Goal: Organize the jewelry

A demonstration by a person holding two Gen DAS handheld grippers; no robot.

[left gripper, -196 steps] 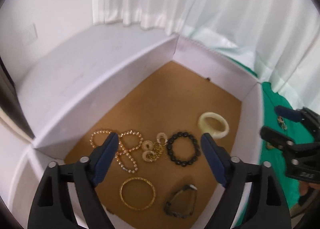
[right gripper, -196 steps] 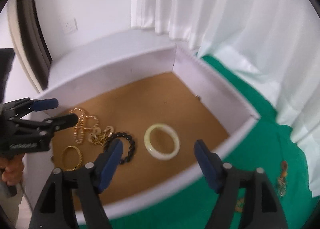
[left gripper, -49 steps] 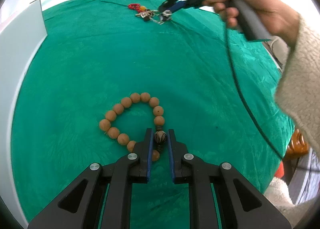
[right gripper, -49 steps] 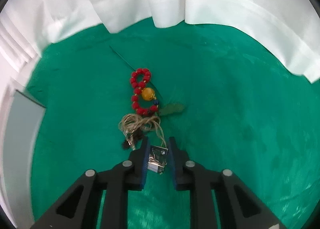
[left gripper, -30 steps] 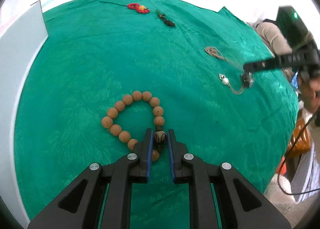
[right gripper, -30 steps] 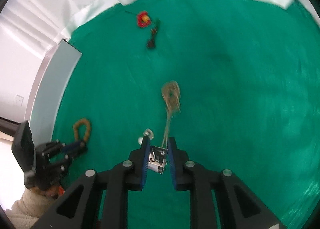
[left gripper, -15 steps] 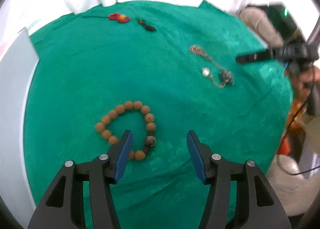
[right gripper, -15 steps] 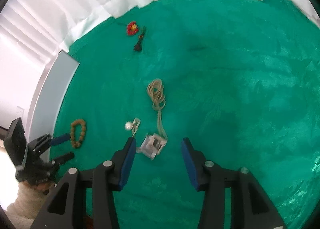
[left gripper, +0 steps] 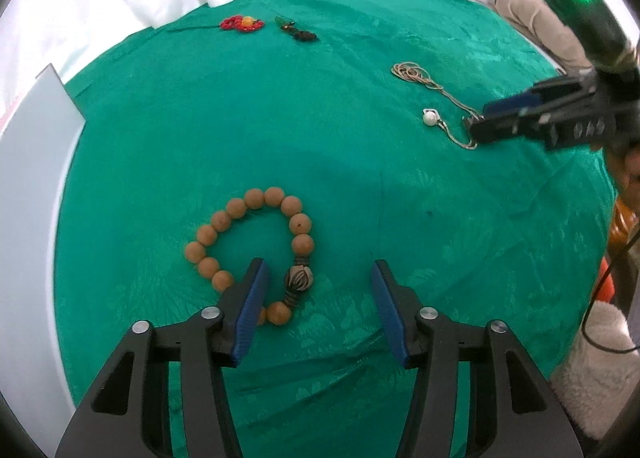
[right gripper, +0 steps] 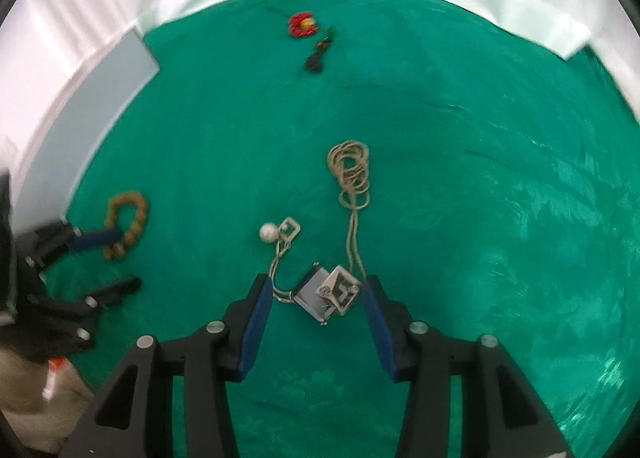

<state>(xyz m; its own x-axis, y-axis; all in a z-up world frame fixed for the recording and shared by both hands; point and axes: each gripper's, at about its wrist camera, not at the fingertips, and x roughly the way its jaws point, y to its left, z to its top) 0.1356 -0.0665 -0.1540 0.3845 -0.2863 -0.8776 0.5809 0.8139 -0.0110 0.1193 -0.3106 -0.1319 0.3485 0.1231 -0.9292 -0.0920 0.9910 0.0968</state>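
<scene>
Left wrist view: the left gripper [left gripper: 318, 300] stood apart and closing, pads clear of a round wooden-bead bracelet [left gripper: 256, 248] lying on the green cloth [left gripper: 160, 130]

Right wrist view: the right gripper [right gripper: 316, 318] was open around a silvery square pendant [right gripper: 330, 292] on a looped cord, untouched

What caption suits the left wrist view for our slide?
Left tool, closing, above bead bracelet on green cloth; nothing gripped.

left gripper [left gripper: 318, 308] jaws closing, right gripper [right gripper: 314, 312] apparently parted
</scene>
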